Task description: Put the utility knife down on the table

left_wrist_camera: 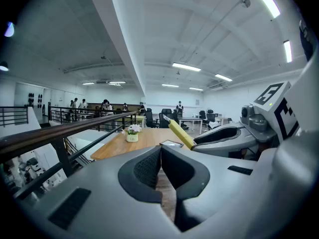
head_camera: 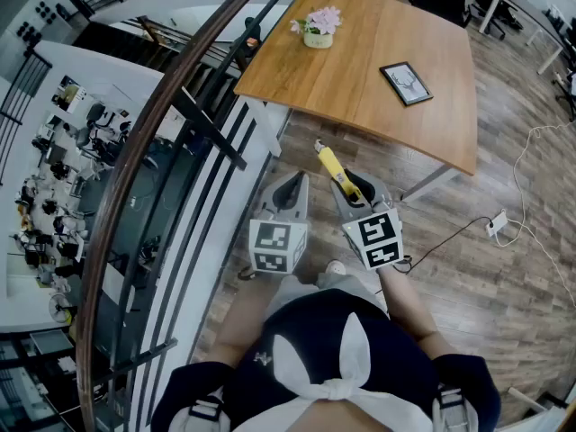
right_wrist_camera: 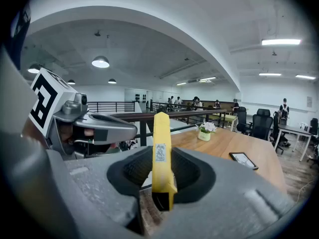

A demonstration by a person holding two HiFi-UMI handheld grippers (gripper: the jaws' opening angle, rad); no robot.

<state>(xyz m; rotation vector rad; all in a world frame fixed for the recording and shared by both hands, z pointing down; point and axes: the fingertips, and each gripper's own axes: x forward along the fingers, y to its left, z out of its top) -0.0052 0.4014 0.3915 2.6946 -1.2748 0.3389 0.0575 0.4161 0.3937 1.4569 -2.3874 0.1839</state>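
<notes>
Wood-plank floor (head_camera: pixel 504 151) lies under an open office landing, with a dark curved railing (head_camera: pixel 151 120) running down the left side. Just right of it, the left gripper (head_camera: pixel 290 190) is clenched on nothing, its pads meeting with no gap between them. Beside it, the right gripper (head_camera: pixel 351 192) is clamped on the utility knife (head_camera: pixel 335 169). The knife is in the air over the floor, short of the near edge of the wooden counter (head_camera: pixel 360 70), and its yellow body juts forward and upward out of the jaws. The knife looks light and rigid, with a smooth plastic casing that could slide in a loose hold. A small metal tip seems to show at its far end, so the safe place to hold it is the rear half of the body, where the pads already sit. A flat, low release onto bare wood should suit it, since nothing about it looks fragile. By count there is one knife, two grippers and one counter close by. On the counter stand one small flower pot (head_camera: pixel 318 27) and, to its right, one dark flat framed item (head_camera: pixel 406 83), well apart from it.
</notes>
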